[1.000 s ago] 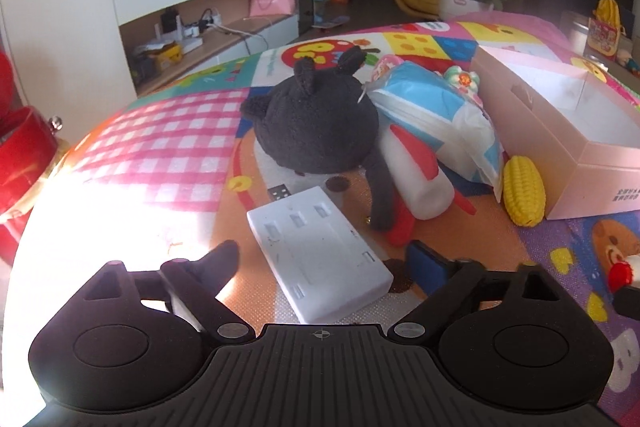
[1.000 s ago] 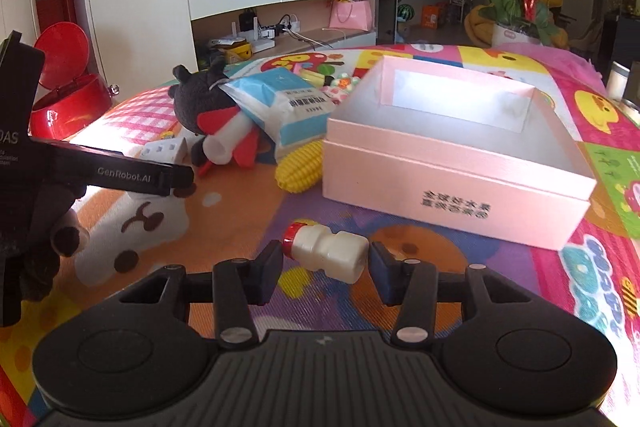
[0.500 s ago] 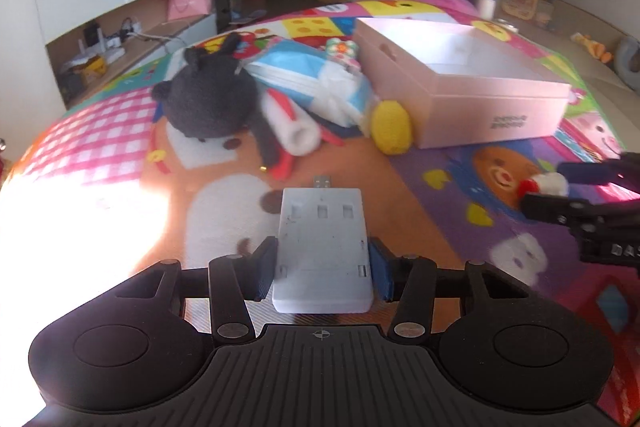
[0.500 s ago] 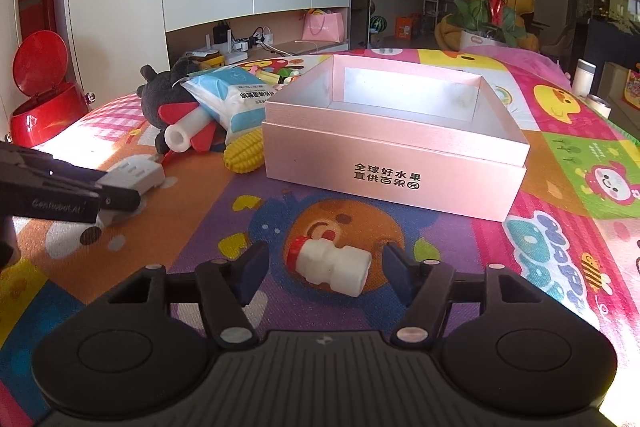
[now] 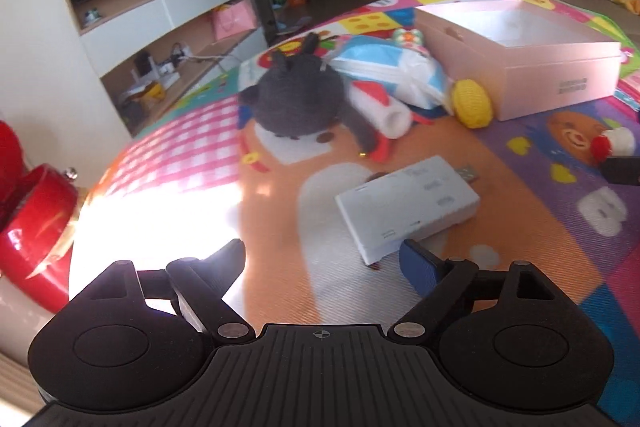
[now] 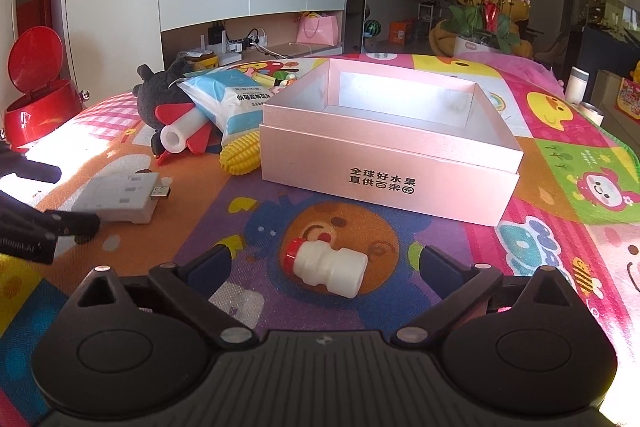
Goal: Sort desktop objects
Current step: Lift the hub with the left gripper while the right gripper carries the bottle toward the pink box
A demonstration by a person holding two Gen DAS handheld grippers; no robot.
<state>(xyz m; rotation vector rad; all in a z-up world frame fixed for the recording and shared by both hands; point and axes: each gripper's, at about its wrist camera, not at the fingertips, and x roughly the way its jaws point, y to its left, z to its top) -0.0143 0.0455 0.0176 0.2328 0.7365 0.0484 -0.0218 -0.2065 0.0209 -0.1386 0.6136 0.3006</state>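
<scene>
The left gripper [image 5: 322, 259] has its jaws opening, spread wide above the colourful play mat [image 5: 540, 239], with nothing between them. The white USB hub [image 5: 408, 209] lies flat on the mat just ahead of the right-hand finger, its near corner beside the blue pad and its metal plug pointing away toward the pink box [image 5: 520, 67]; whether pad and hub touch cannot be told.

The right gripper [image 6: 326, 265] is also opening, its fingers well apart. A small white bottle with a red cap [image 6: 326, 265] lies on its side on the mat between them, clear of both pads, over the printed orange bear face.

The open pink box sits on the mat beyond the bottle, toward the far edge, empty inside as far as can be seen. At the box's left side a yellow toy corn cob [image 6: 242, 155] lies close against the wall. Farther left a dark plush toy [image 6: 160, 95], a blue-and-white packet [image 6: 228, 95] and a white toy rocket with red fins [image 6: 180, 131] are heaped together
</scene>
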